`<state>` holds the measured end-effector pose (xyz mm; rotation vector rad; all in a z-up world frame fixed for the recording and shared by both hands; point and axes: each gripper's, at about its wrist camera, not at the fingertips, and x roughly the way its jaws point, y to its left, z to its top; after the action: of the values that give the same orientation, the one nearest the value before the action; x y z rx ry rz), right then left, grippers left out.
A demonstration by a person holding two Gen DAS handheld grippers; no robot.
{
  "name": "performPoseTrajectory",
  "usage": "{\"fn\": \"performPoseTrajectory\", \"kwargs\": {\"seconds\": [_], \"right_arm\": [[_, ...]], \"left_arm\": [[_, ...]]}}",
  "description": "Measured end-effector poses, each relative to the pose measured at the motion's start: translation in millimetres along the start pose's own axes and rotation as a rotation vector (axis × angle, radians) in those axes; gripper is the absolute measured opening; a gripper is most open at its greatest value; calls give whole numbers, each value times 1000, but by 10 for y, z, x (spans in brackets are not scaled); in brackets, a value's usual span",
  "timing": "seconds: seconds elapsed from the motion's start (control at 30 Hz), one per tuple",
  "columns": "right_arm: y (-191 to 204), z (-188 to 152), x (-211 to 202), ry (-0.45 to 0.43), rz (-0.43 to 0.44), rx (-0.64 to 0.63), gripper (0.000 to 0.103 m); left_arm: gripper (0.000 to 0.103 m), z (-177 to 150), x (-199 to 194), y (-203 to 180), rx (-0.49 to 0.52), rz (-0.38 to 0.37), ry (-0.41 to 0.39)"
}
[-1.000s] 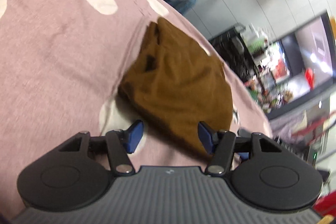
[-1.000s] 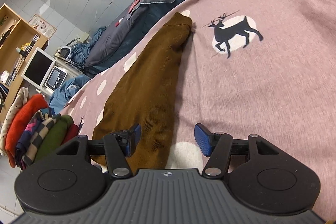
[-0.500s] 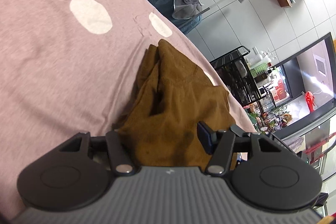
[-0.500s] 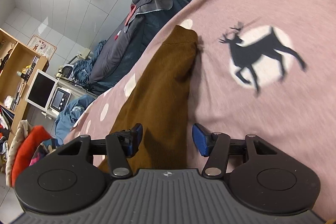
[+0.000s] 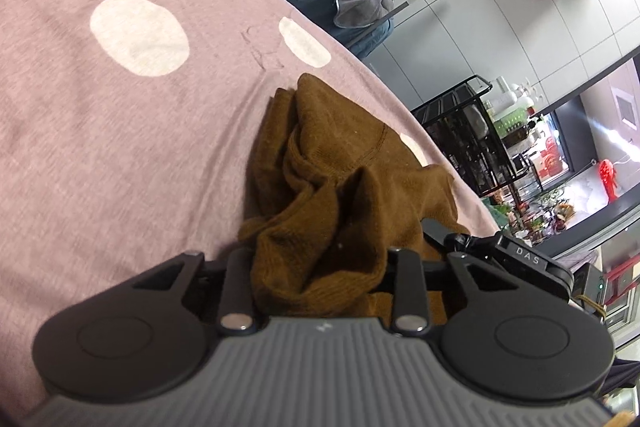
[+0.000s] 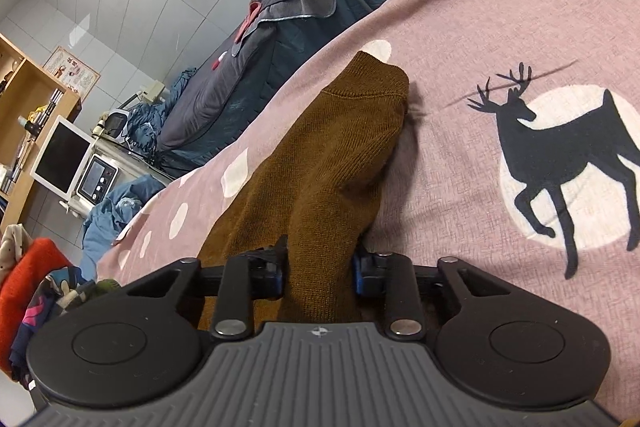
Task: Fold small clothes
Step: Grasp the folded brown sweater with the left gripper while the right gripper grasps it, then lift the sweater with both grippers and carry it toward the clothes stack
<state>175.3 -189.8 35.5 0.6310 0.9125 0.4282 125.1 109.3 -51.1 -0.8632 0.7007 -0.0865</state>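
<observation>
Left gripper closing, seemingly pinching bunched brown garment; right gripper closing, squeezing its edge.

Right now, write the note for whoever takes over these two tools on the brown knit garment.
Left tool: jaws closing on a bunched end of the brown knit garment, cloth between them.
Right tool: jaws closing on the garment's other end, blue pads against the knit on both sides.
Garment lies stretched along the pink bedspread, beside the deer print, cuffed end flat on the far side.
Done: both ends caught.
Left: lift, fold and lay it flat; the fold itself has not been made.
</observation>
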Motion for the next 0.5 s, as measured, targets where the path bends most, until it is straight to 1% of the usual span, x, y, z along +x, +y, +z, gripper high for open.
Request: {"fn": "performPoseTrajectory", "kwargs": {"seconds": [0.1, 0.2, 0.3, 0.37, 0.43, 0.5], "right_arm": [[-1, -7, -17, -1, -5, -5, 40], [54, 5, -28, 4, -28, -26, 36], [249, -2, -70, -7, -72, -105, 34], [394, 0, -144, -20, -64, -150, 34], [531, 34, -209, -26, -36, -165, 33], [715, 66, -282, -30, -23, -207, 33]], "left_arm": [[25, -9, 5, -86, 57, 35, 14], [21, 10, -18, -206, 119, 76, 38], [19, 27, -94, -385, 229, 116, 34], [19, 47, -195, -511, 290, 113, 20], [19, 79, -324, -642, 336, 107, 8], [19, 133, -450, -777, 375, 110, 1]]}}
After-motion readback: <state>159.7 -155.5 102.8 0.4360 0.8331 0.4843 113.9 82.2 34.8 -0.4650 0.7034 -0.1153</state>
